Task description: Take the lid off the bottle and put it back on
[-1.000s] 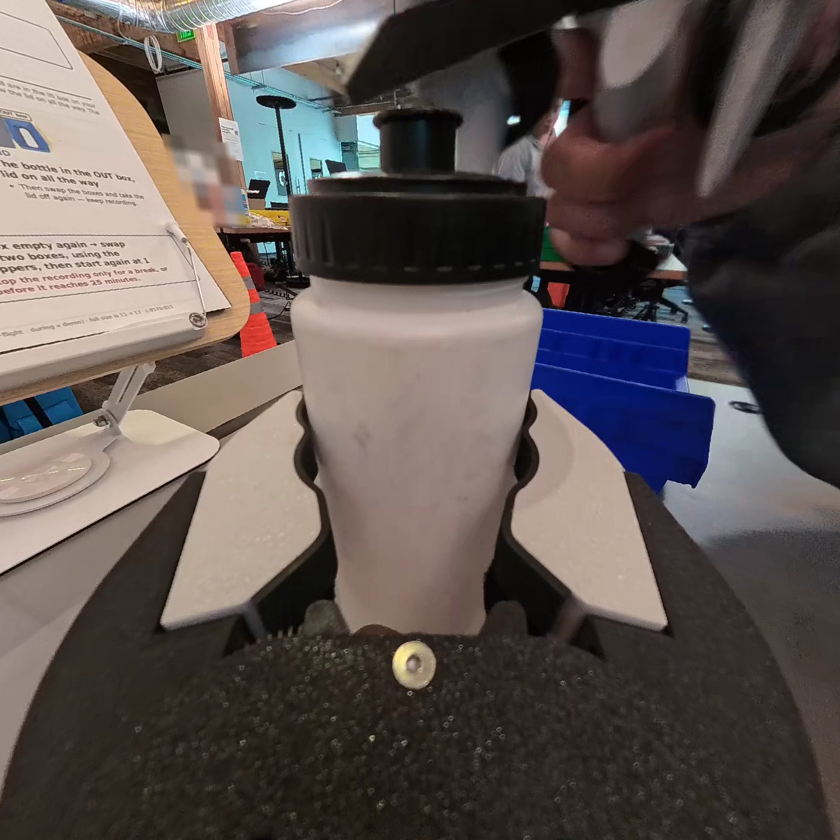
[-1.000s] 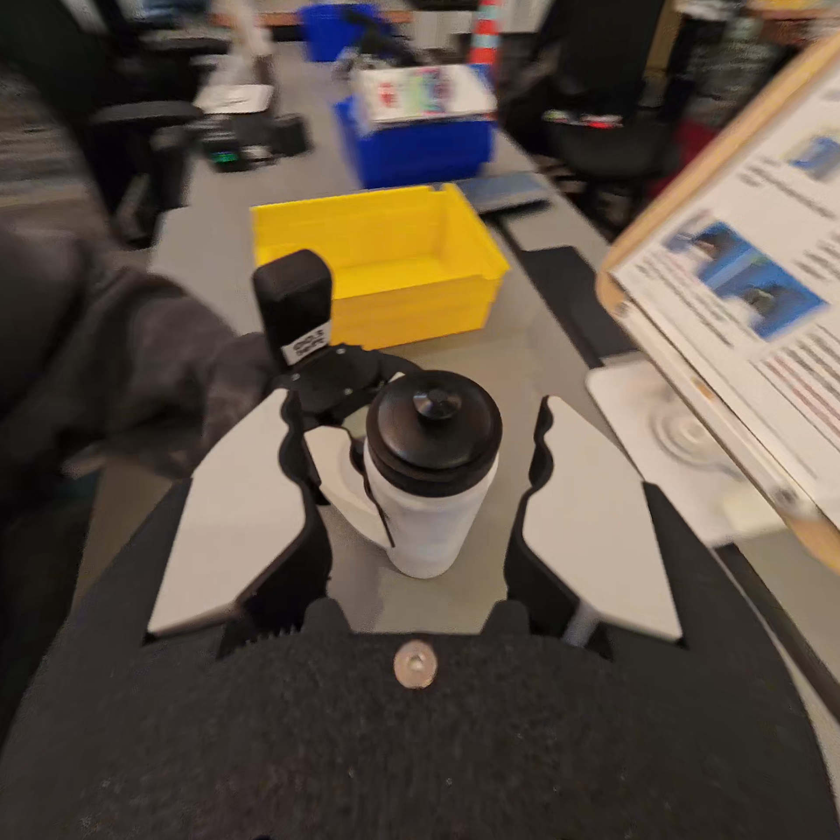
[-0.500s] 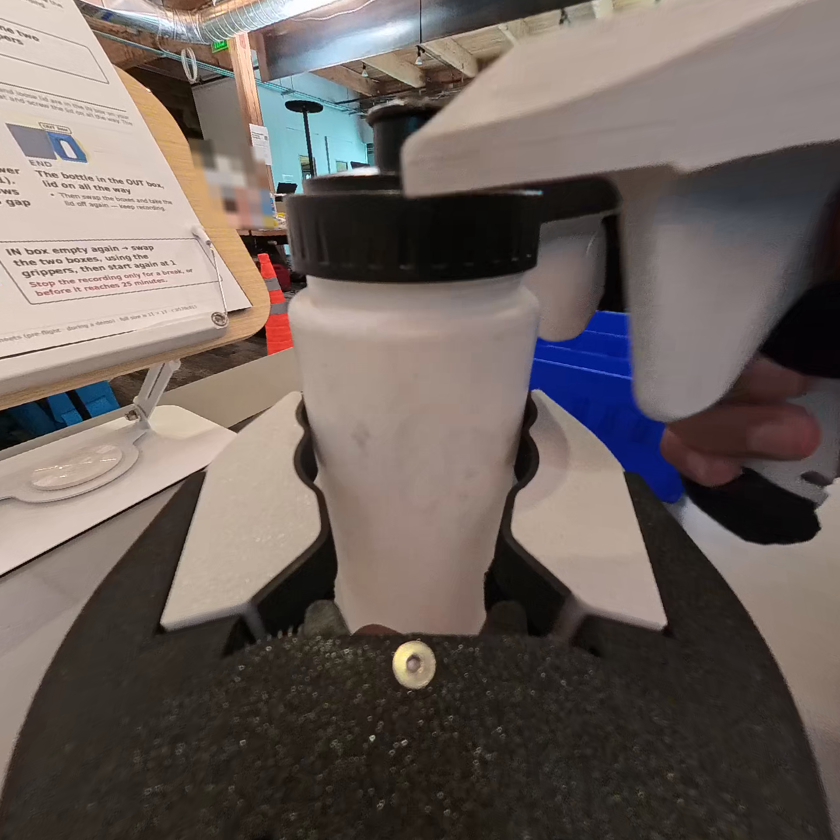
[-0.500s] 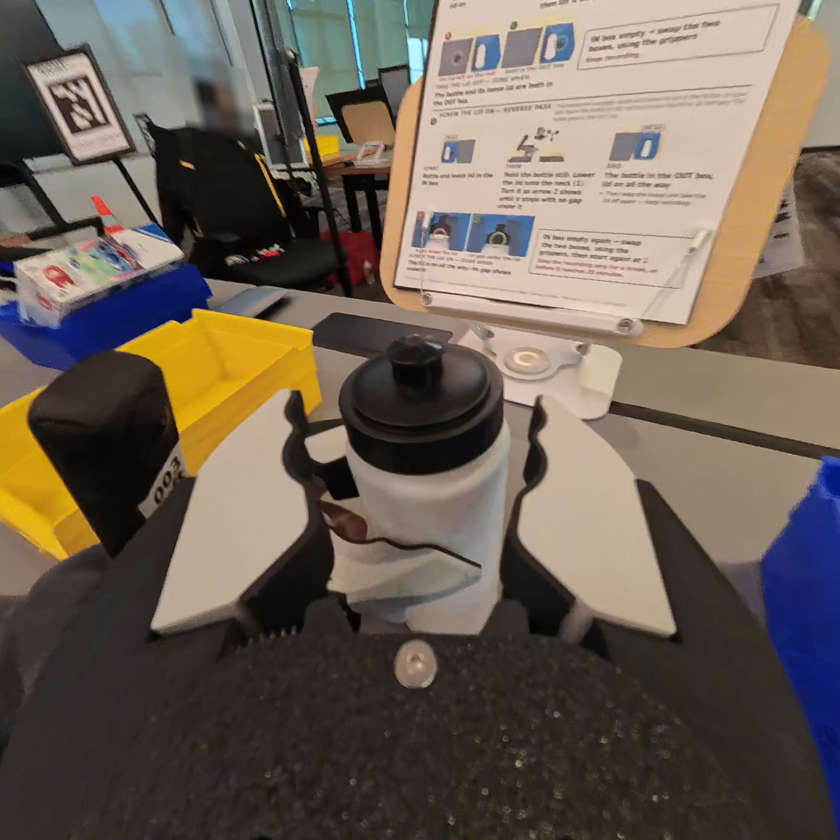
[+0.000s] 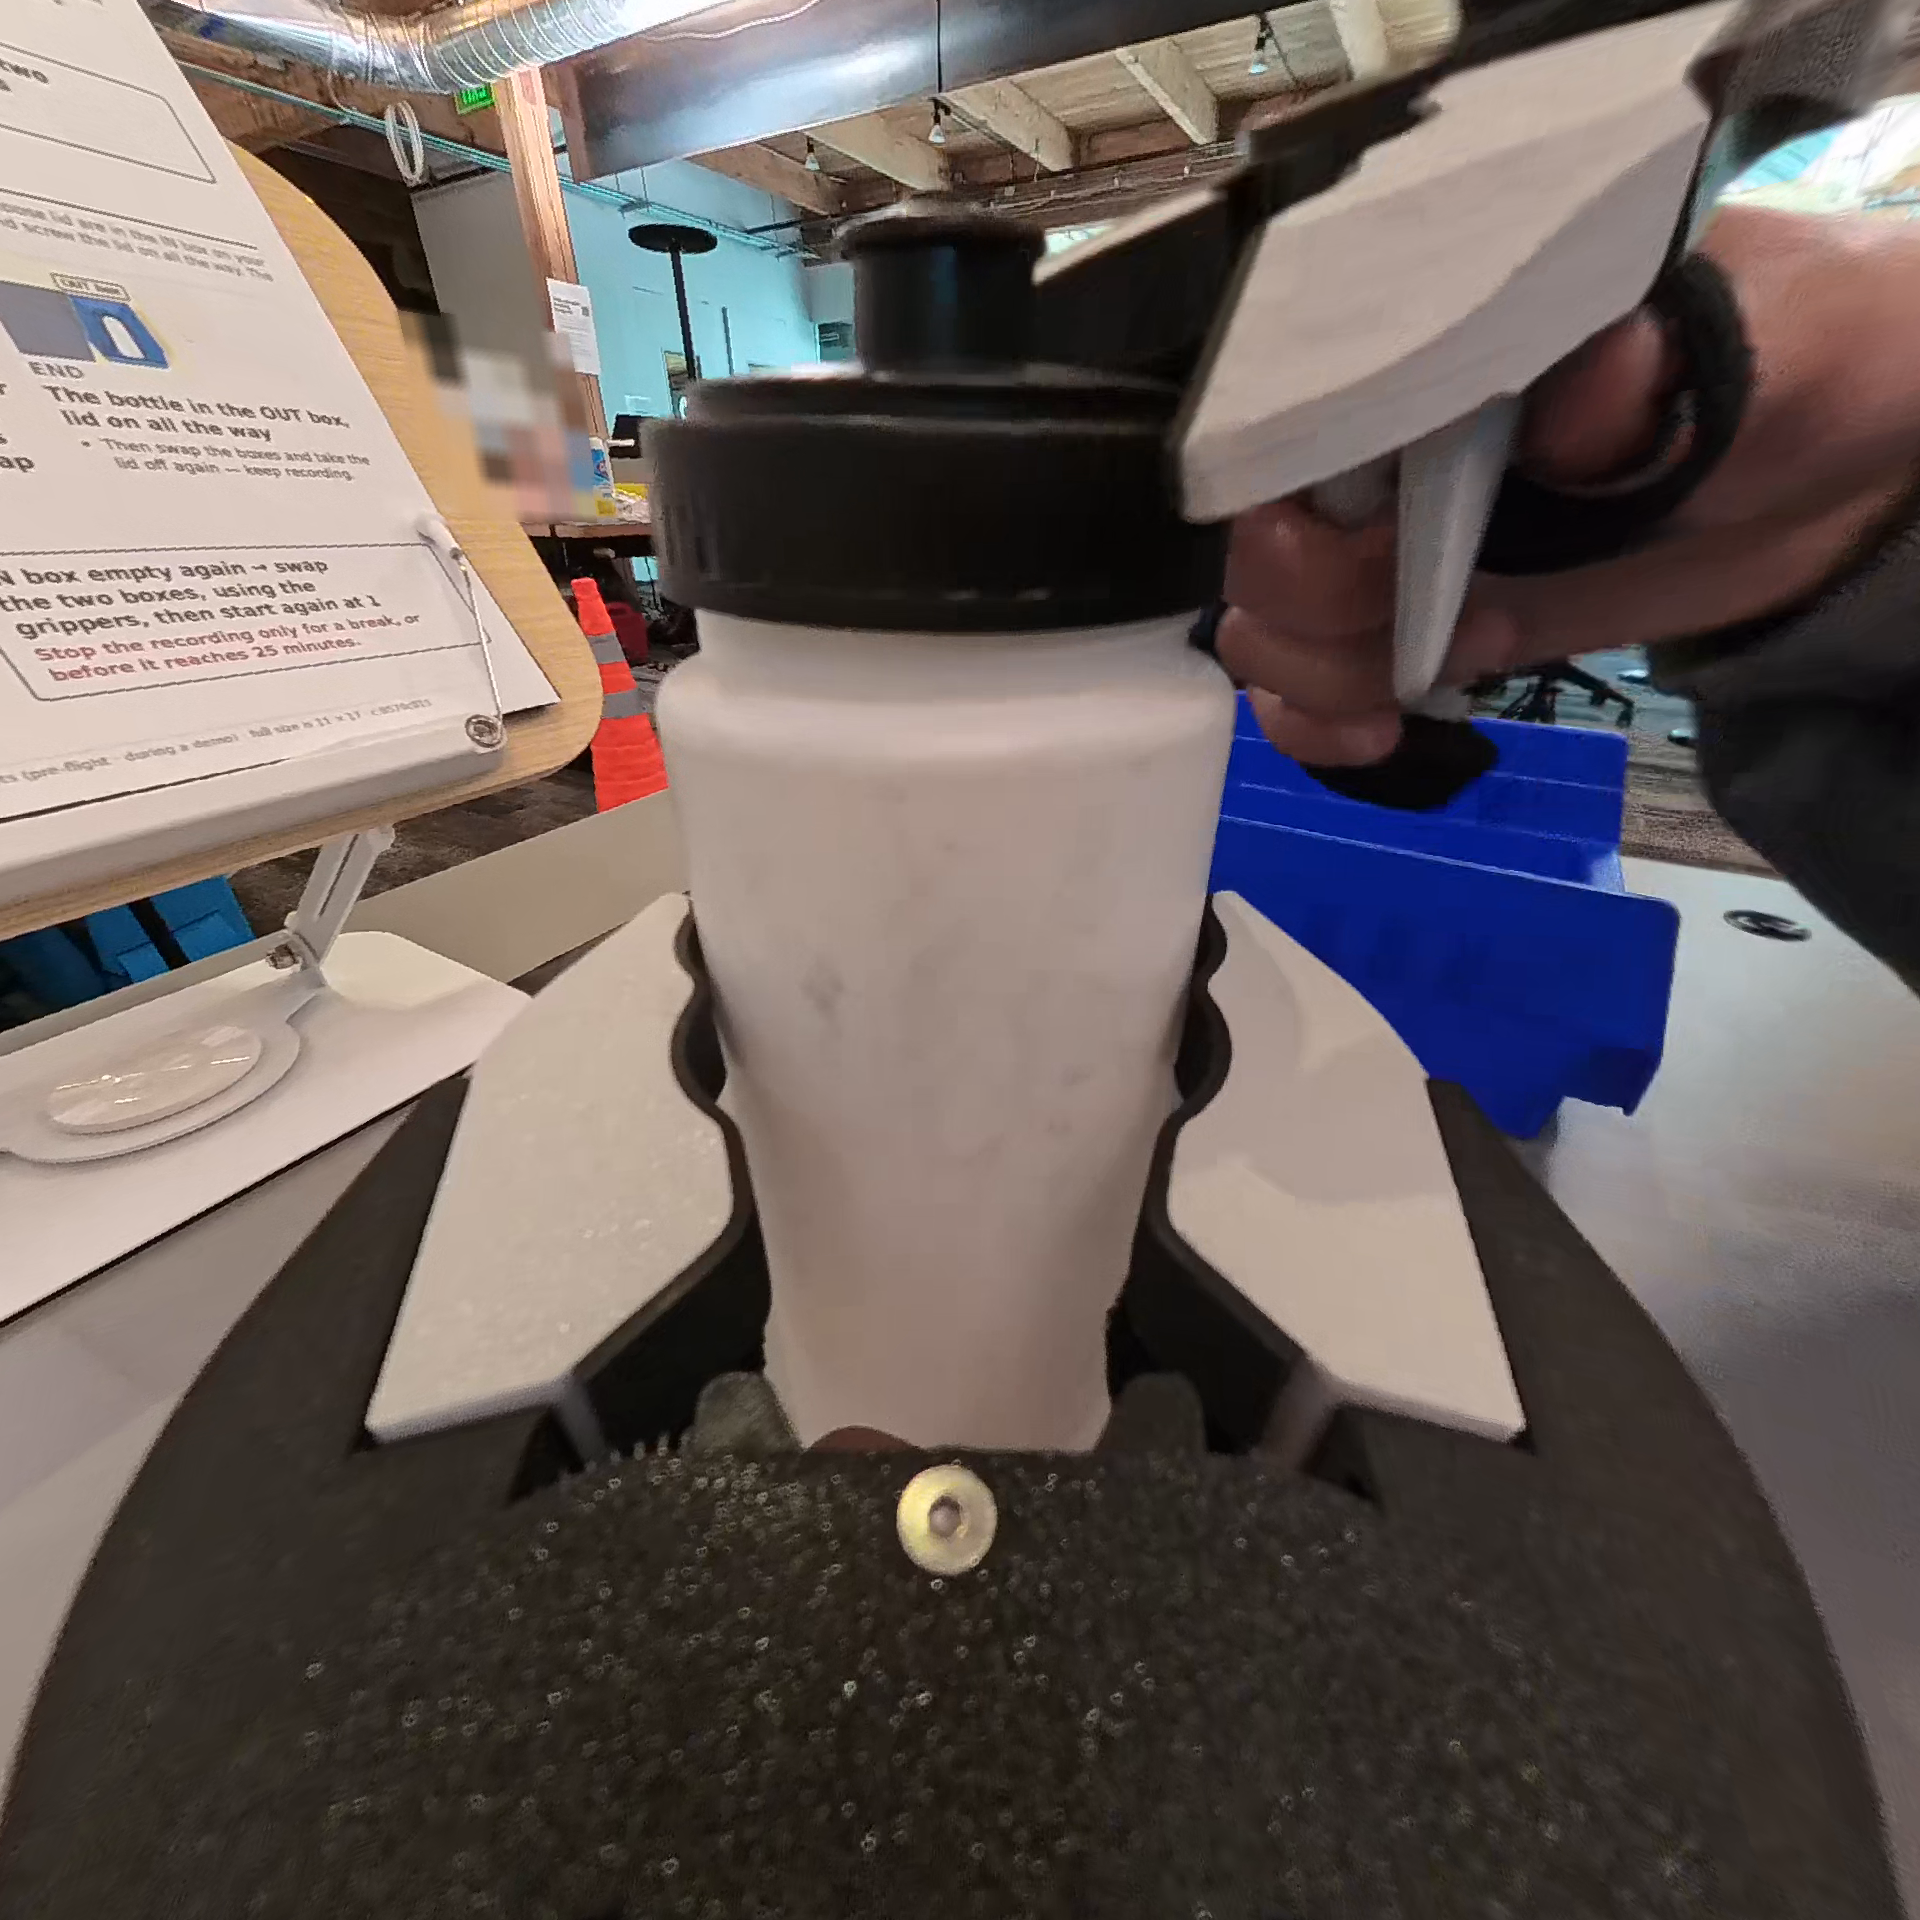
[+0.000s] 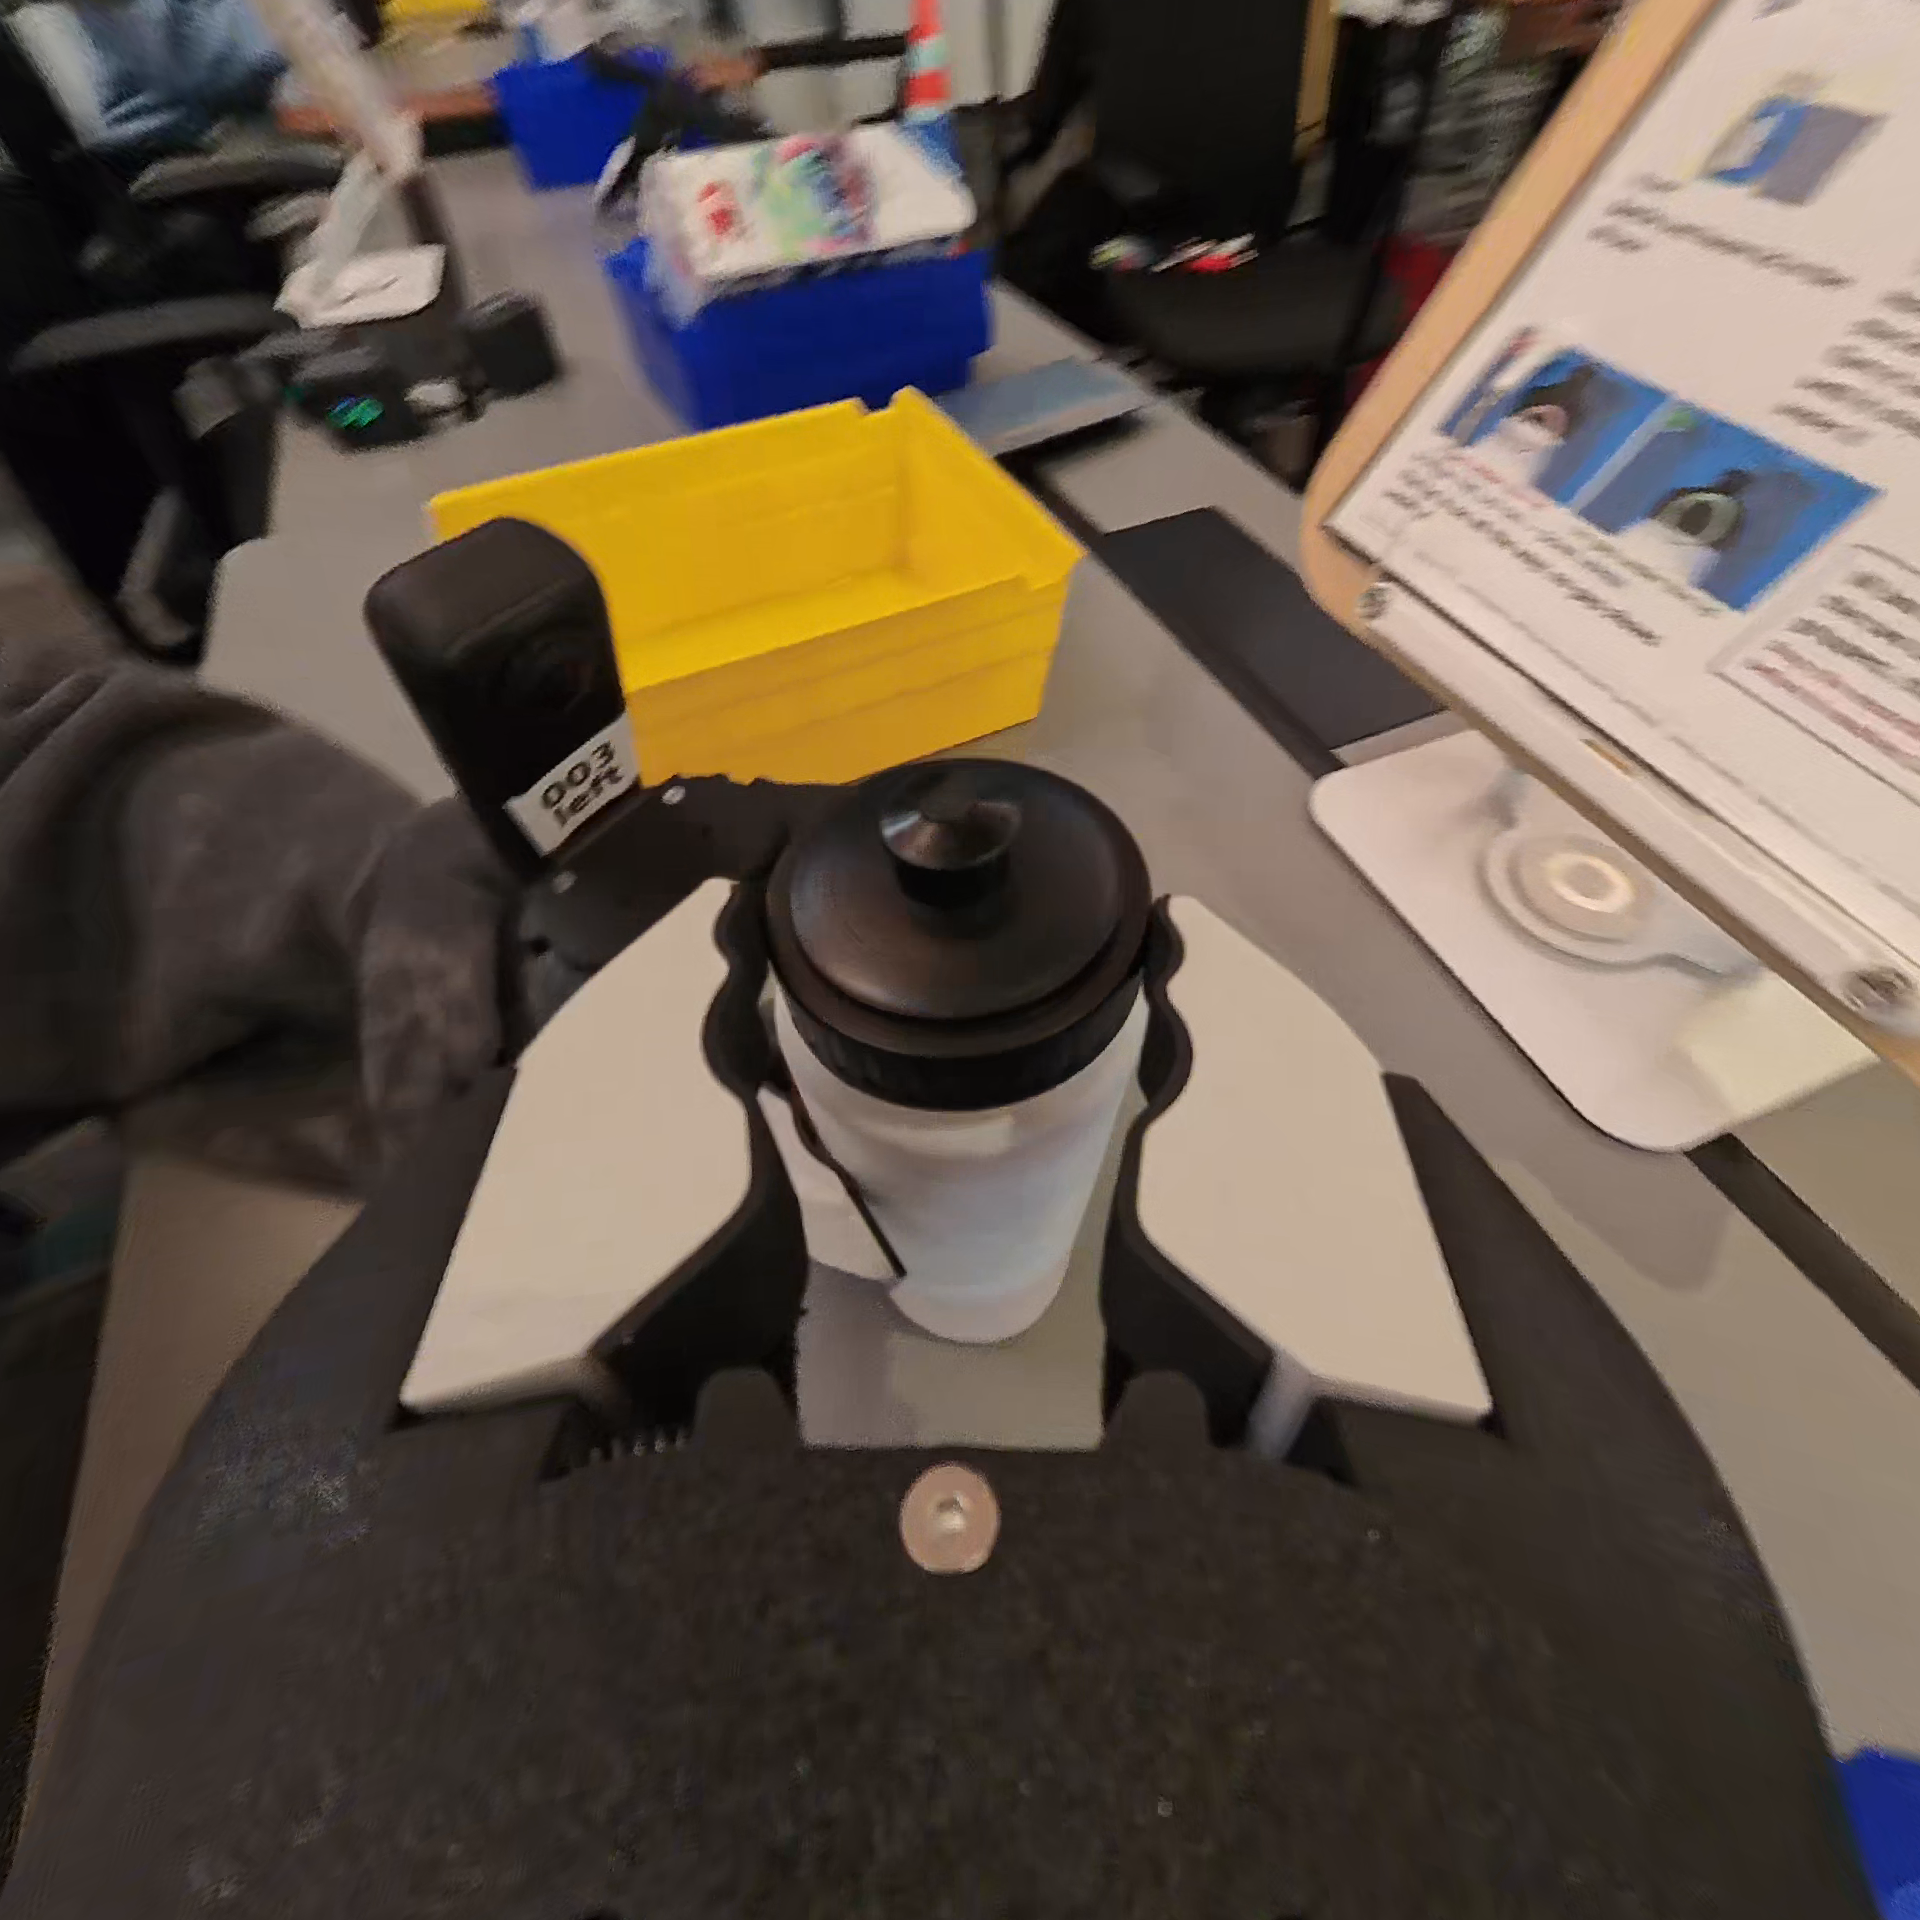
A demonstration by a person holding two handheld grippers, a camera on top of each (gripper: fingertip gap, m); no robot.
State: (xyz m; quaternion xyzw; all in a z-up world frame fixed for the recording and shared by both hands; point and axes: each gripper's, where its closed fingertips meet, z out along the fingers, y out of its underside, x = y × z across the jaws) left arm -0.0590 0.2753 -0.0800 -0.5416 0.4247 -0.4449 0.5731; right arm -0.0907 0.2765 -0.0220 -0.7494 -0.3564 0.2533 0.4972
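A white bottle (image 5: 935, 987) with a black screw lid (image 5: 925, 520) stands upright on the grey table. My left gripper (image 5: 945, 909) is shut on the bottle's body at mid height. My right gripper (image 6: 945, 914) comes from above, and its two white fingers press on both sides of the lid (image 6: 956, 935). One right finger (image 5: 1403, 312) and the hand holding that gripper show at the upper right of the left wrist view. The bottle body (image 6: 966, 1195) and a left finger (image 6: 821, 1195) show below the lid in the right wrist view.
A blue bin (image 5: 1455, 914) stands just behind the bottle to the right. A yellow bin (image 6: 779, 603) sits beyond the bottle, with a filled blue bin (image 6: 810, 312) farther back. An instruction board on a white stand (image 5: 156, 520) is at the left; it also shows in the right wrist view (image 6: 1662, 468).
My right gripper came down over the bottle, swung around it, and its fingers closed in on the lid. My left gripper has kept hold of the bottle, which stayed in place.
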